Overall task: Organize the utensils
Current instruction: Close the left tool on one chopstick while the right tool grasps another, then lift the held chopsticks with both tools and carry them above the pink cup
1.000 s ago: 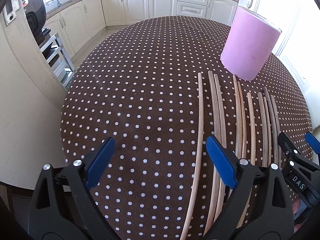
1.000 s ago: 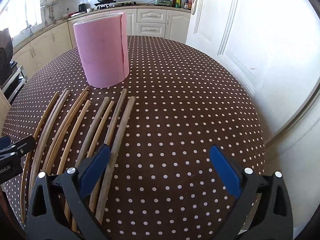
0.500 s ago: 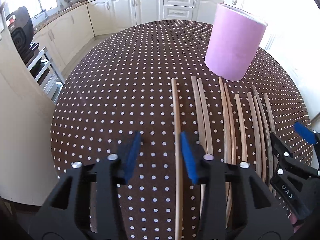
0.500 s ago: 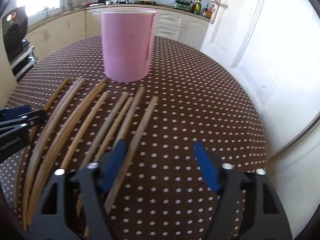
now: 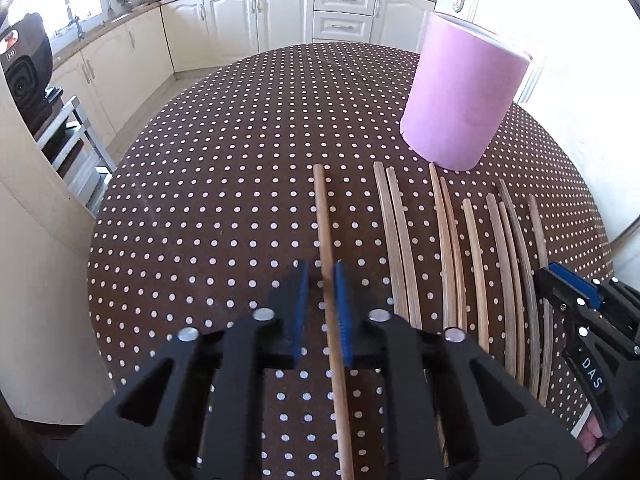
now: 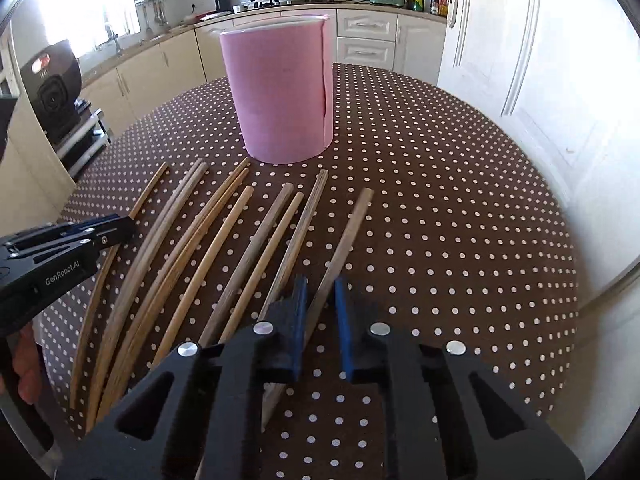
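Several wooden chopsticks (image 5: 472, 248) lie side by side on the dotted brown tablecloth (image 5: 220, 180), in front of a tall pink cylinder (image 5: 460, 100). My left gripper (image 5: 322, 268) straddles the leftmost chopstick (image 5: 322, 216). Its jaws are closing; the stick lies against the right pad and a sliver of cloth shows at the left pad. My right gripper (image 6: 320, 282) straddles the rightmost chopstick (image 6: 352, 224), which crosses slantwise between its closing jaws. Both sticks still rest on the cloth. Each gripper shows at the edge of the other's view: the right gripper (image 5: 554, 276), the left gripper (image 6: 120, 226).
The pink cylinder (image 6: 280, 92) stands just beyond the far ends of the sticks (image 6: 224, 248). The round table's edge drops off on the left toward a black appliance (image 5: 24, 68) on a rack. A white door (image 6: 520, 60) is close on the right. Cabinets line the back.
Both pairs of jaws have narrowed from wide open to a small gap. Each gripper has shifted sideways, so that an outer chopstick now runs between its pads.
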